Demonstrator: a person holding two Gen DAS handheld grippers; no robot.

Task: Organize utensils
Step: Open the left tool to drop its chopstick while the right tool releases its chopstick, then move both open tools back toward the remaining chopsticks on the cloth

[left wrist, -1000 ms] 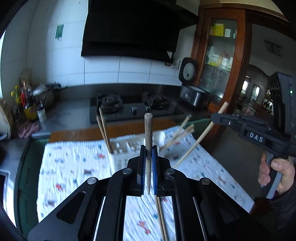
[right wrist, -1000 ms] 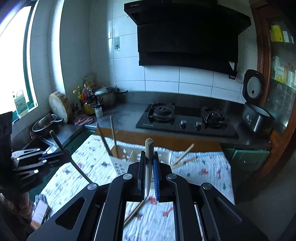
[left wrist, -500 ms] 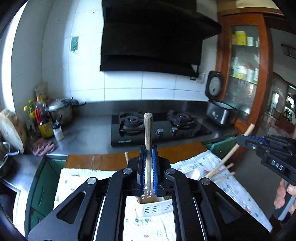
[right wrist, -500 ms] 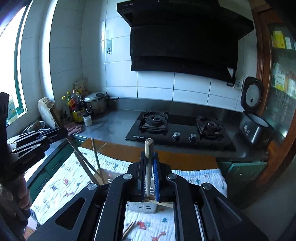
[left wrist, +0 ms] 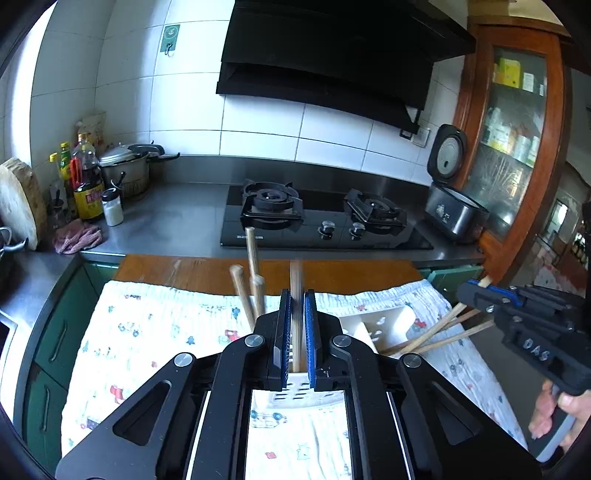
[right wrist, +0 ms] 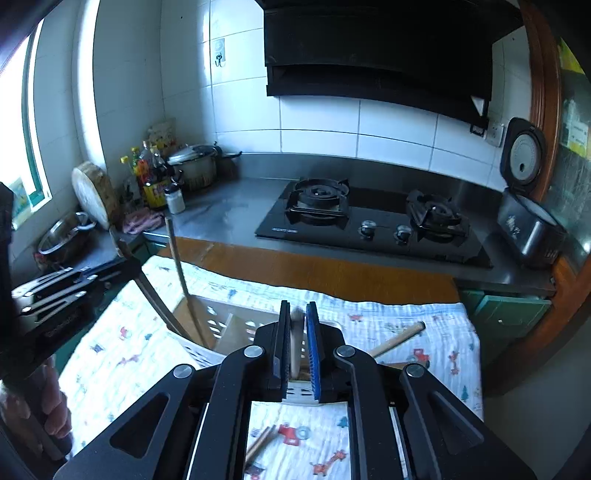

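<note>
Occlusions and blur, both wrist views

Left view: chopstick [left wrist: 296,295] between the pads is motion-smeared, lower end hidden behind the gripper body; holder [left wrist: 373,325] mostly blocked, compartments unreadable. Hand [left wrist: 550,410] cut by the lower right edge. Right view: stick [right wrist: 295,343] in the opening jaws is blurred, contact with the pads can't be told; hand [right wrist: 51,410] at lower left blurred, cropped.

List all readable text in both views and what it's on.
"DAS": raised letters on the side of the right gripper, seen from the left wrist view.
Stove front-edge brand: too small to read.
Soy sauce bottle label: blurred.
Rice cooker front print: unreadable.
Green wall sticker: a symbol, no legible words.
</note>
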